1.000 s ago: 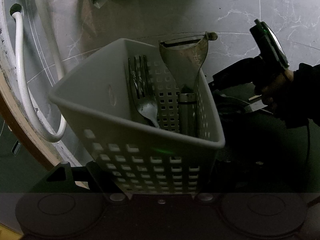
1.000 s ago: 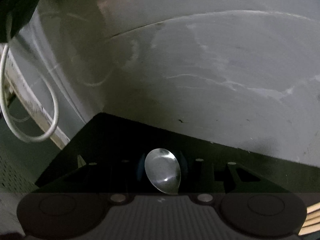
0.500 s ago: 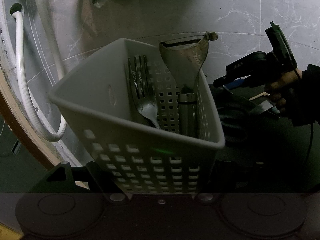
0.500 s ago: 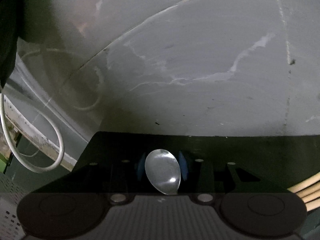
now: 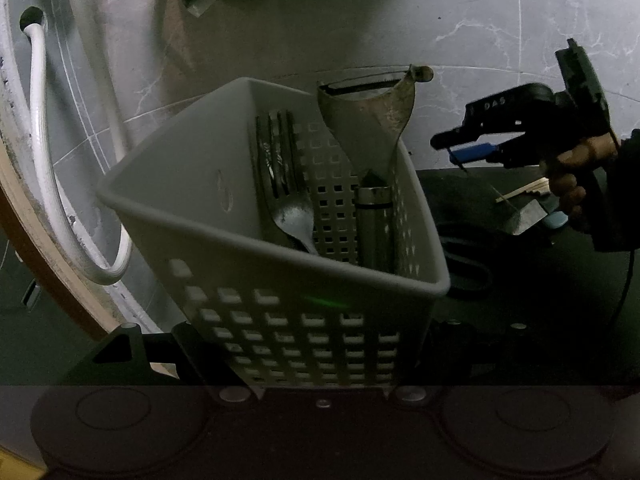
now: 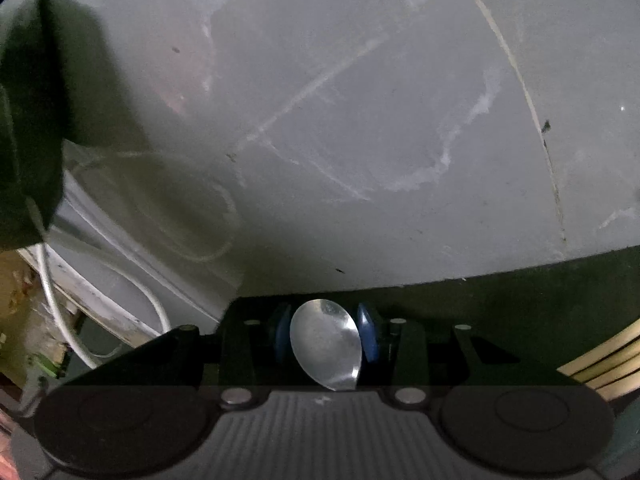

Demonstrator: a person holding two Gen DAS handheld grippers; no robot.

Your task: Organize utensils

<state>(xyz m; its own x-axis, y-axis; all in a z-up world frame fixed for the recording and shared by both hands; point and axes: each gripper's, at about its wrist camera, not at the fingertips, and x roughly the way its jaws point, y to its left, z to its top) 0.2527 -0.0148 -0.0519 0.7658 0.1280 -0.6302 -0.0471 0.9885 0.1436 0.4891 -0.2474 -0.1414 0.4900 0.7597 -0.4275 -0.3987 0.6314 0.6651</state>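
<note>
Right wrist view first: the wall in front of me has swung since a second ago. The tile seam that ran nearly level now cuts steeply across the frame, so my right gripper [image 6: 326, 340] has rolled and slid sideways while carrying the spoon [image 6: 325, 344]. The spoon itself sits just as it did between the blue pads [image 6: 367, 338], bowl facing the camera, handle hidden under the gripper body. I read that as a firm hold, jaws partly closed on the spoon's neck.

From the left wrist view the same change shows from outside: the right gripper [image 5: 472, 148], with the person's hand [image 5: 576, 176] on its grip, has come in from the far right edge toward the basket [image 5: 280, 316]. It's near the basket's right rim now, but well short of being over the opening.

So I'd judge the task mid-carry: spoon picked up, delivery not yet made. The basket already holds a fork [image 5: 280, 168], tines up, and a peeler [image 5: 372, 136] leaning at the right wall, so there's free room toward the left side.

My left gripper [image 5: 320, 392] has the basket's slotted front wall between its jaws, which are closing a touch at this moment. The basket is propped up and tilted toward the camera, steady, so I take it as gripped. White hose [image 5: 44, 152] on the left stays clear of it all.
</note>
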